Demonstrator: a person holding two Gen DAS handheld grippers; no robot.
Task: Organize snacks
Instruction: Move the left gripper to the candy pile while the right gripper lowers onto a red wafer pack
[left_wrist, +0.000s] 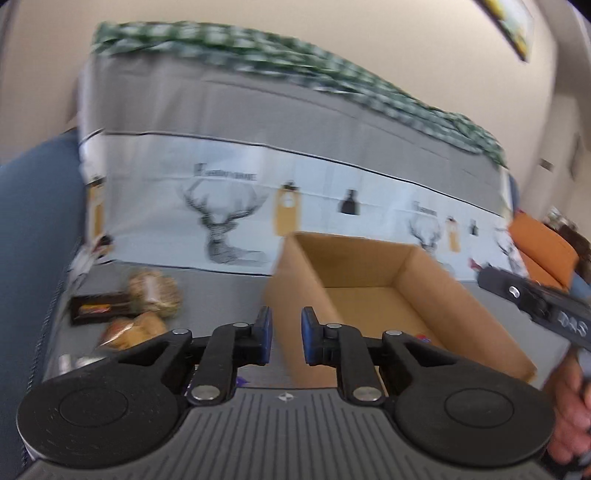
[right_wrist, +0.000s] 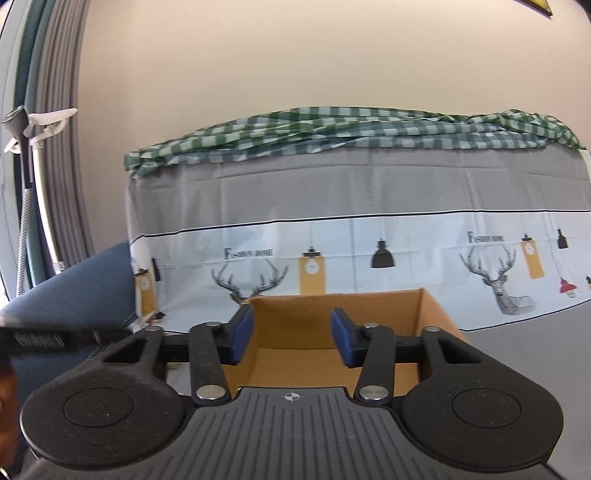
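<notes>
While hovering empty, left gripper (left_wrist: 286, 338) jaws narrowly apart, right gripper (right_wrist: 291, 341) wider, nothing held. Snacks (left_wrist: 147, 306) ahead-left of left gripper; box (left_wrist: 373, 295) just ahead-right, and straight ahead of right gripper. Probably light, soft, crinkly bags: pinch mid-body, gently. Box walls the only edges; open room above.
</notes>
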